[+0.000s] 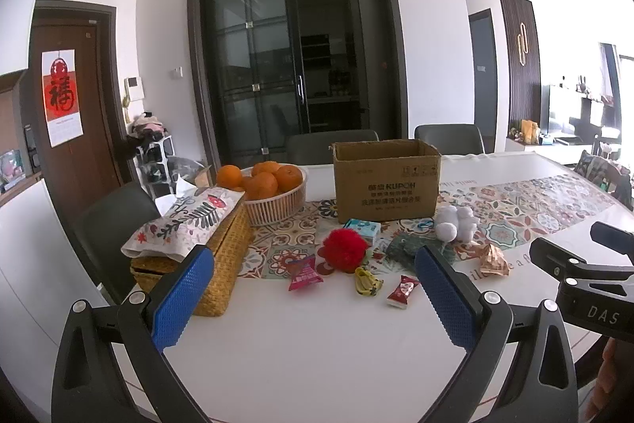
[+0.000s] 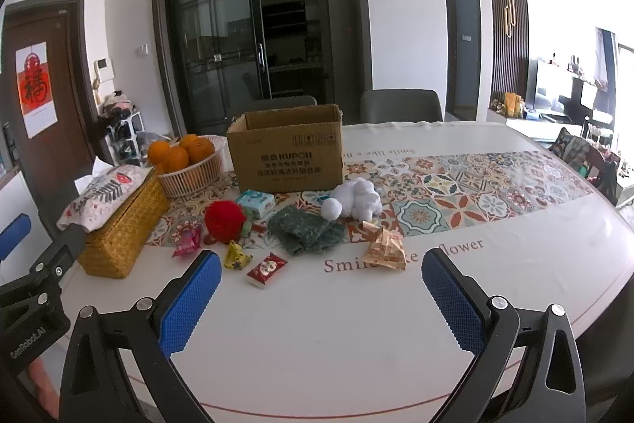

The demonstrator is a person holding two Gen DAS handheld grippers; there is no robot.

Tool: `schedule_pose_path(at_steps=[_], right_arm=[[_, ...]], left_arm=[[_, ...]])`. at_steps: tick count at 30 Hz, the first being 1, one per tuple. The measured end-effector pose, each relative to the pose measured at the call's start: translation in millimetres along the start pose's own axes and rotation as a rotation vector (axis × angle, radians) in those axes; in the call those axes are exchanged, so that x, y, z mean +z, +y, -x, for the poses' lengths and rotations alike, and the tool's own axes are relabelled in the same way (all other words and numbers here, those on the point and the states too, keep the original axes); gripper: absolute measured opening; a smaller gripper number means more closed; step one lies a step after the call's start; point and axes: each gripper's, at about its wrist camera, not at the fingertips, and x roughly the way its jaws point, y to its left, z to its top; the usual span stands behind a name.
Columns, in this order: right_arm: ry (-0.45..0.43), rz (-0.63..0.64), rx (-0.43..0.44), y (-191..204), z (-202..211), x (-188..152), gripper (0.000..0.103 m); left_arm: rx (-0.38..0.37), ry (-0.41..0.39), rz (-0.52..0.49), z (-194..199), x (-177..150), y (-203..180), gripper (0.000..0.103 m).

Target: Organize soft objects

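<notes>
An open cardboard box stands at the back of the table. In front of it lie a red pompom, a white plush toy, a folded green cloth and a small teal tissue pack. Nearer the front lie wrapped snacks and a yellow trinket. My left gripper is open over bare table, short of the pile. My right gripper is open too, with nothing between its fingers.
A wicker tissue box with a floral cover stands at the left. Behind it is a basket of oranges. A crumpled gold wrapper lies to the right. Chairs line the far edge.
</notes>
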Motion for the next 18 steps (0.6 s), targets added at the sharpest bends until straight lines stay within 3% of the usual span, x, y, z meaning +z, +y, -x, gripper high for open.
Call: schedule_pose_path(at_steps=[18], right_arm=[[0.0, -0.004, 0.0, -2.2, -2.0, 1.4, 0.103]], left_arm=[[-0.001, 0.0, -0.002, 0.3, 3.5, -2.4, 0.103]])
